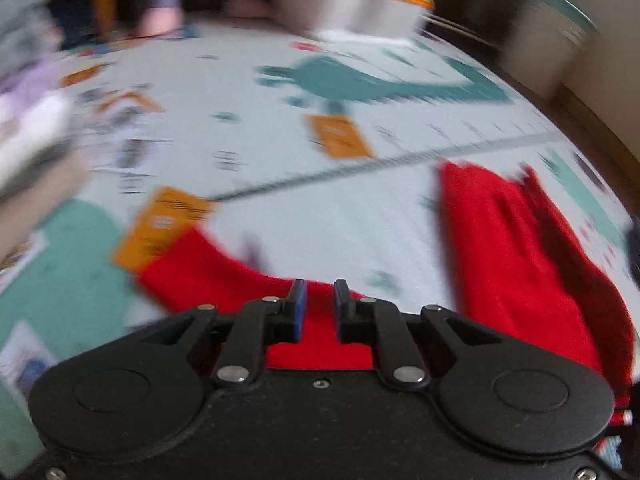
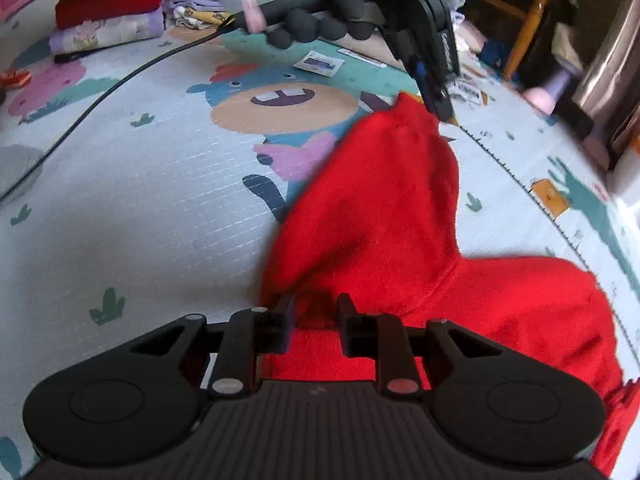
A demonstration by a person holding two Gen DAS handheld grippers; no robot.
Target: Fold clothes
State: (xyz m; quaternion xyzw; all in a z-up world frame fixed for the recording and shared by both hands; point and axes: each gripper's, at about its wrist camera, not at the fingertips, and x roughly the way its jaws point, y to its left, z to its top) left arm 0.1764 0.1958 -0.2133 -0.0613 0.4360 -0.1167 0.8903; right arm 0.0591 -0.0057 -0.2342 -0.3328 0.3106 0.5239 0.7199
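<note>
A red fleece garment (image 2: 384, 216) lies on a printed play mat (image 2: 140, 208). My right gripper (image 2: 316, 304) is shut on its near edge, with red cloth between the fingers. My left gripper (image 2: 438, 100) shows in the right wrist view, held by a gloved hand (image 2: 320, 28), pinching the garment's far corner and lifting it. In the left wrist view, the left gripper (image 1: 320, 292) is shut on red cloth (image 1: 320, 336), and another part of the garment (image 1: 520, 252) hangs at the right. That view is motion-blurred.
A stack of folded clothes (image 2: 108, 12) sits at the mat's far left. A black cable (image 2: 100, 92) runs across the mat. A white tub with an orange band (image 1: 356, 0) and a wooden chair leg (image 2: 528, 20) stand beyond the mat.
</note>
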